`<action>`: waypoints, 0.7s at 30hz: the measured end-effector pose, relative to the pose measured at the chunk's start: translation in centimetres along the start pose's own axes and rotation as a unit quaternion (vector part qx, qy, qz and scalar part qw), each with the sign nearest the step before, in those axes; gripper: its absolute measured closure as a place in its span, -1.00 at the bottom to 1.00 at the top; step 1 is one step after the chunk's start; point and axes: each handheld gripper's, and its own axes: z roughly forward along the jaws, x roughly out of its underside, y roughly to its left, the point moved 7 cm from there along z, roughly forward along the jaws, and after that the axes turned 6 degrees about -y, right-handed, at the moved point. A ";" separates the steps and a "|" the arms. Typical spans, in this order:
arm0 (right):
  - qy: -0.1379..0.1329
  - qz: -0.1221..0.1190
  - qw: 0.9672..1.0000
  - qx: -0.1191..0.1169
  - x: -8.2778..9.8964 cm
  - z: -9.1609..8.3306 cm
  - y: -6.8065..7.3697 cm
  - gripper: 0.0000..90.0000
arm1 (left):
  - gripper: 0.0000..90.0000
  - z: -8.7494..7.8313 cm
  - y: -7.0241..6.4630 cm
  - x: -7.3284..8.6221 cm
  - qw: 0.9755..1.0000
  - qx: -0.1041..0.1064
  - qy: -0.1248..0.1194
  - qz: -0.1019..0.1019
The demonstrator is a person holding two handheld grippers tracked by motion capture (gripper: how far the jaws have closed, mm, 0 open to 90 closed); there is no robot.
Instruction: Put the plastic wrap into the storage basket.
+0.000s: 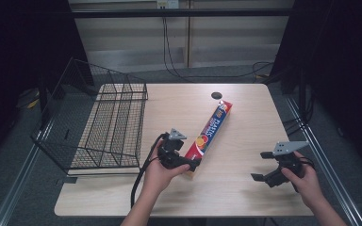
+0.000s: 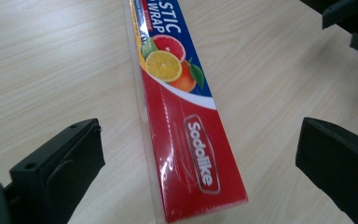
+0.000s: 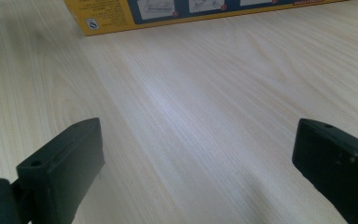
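A long red and blue plastic wrap box (image 1: 212,128) printed with citrus fruit lies slantwise on the wooden table (image 1: 245,188). My left gripper (image 1: 192,165) is at the box's near end. In the left gripper view my left gripper (image 2: 200,142) is open, its jaws wide on either side of the box (image 2: 182,116) without touching it. My right gripper (image 1: 262,165) is open above bare table to the right of the box, pointing left. In the right gripper view my right gripper (image 3: 196,144) has nothing between its jaws, and the box's yellow side (image 3: 168,11) lies beyond.
A black wire basket (image 1: 113,122) with a raised lid stands at the table's left edge. A small dark round hole (image 1: 216,95) sits in the tabletop behind the box. The right gripper's jaw tips (image 2: 349,18) show at the far right of the left gripper view.
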 end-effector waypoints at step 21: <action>-0.004 0.007 1.000 0.005 0.1 -0.1 -0.3 -0.96 | -0.95 3.7 1.1 -3.1 0.999 -0.041 0.008 -0.006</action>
